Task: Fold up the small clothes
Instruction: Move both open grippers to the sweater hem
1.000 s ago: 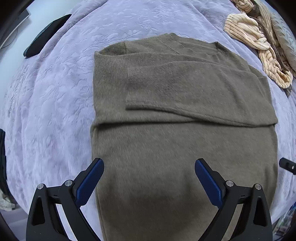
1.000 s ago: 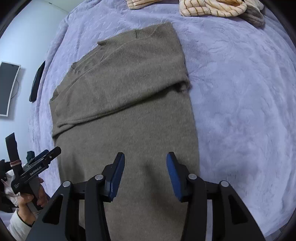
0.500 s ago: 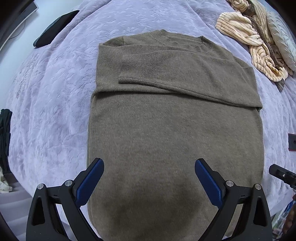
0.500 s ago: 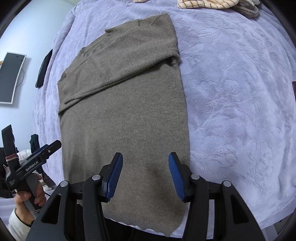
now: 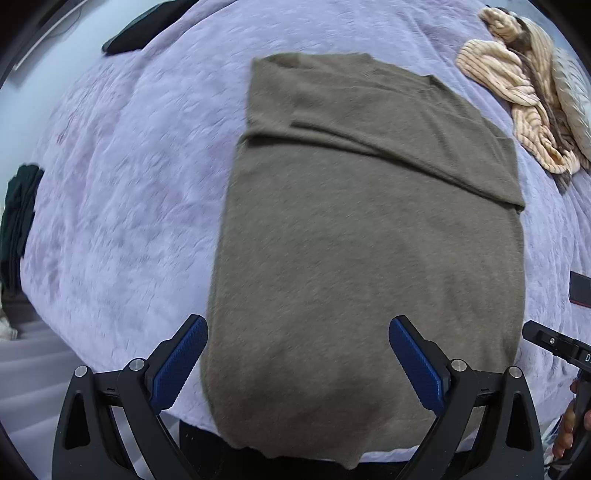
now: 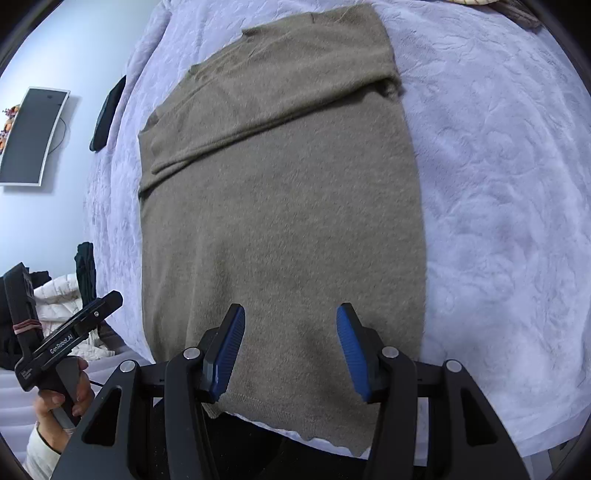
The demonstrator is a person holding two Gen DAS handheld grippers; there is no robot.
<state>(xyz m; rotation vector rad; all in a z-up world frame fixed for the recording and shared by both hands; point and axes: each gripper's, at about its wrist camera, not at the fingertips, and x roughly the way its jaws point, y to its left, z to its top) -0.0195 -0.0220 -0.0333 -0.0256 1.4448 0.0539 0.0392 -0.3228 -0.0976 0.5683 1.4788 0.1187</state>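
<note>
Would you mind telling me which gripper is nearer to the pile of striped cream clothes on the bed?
The right. The pile lies past the sweater's far right corner; the right gripper hovers over the sweater's near right hem, while the left gripper hovers over its near left hem.

**A lavender bed and what lies on it**

A bed (image 5: 122,206) with a lavender, leaf-embossed plush cover carries everything. Flat on it, straight ahead of both pairs of tongs, lies an olive-brown sweater (image 5: 369,258) with its sleeves folded across the chest; its hem, nearest the tongs, hangs just over the bed's near edge. Far beyond the left tongs, off to their right, a heap of cream ribbed clothes (image 5: 517,92) rests on the cover, well apart from the sweater. Beyond the left tongs and off to their left, a flat black object (image 5: 147,27) lies at the bed's far edge.
</note>
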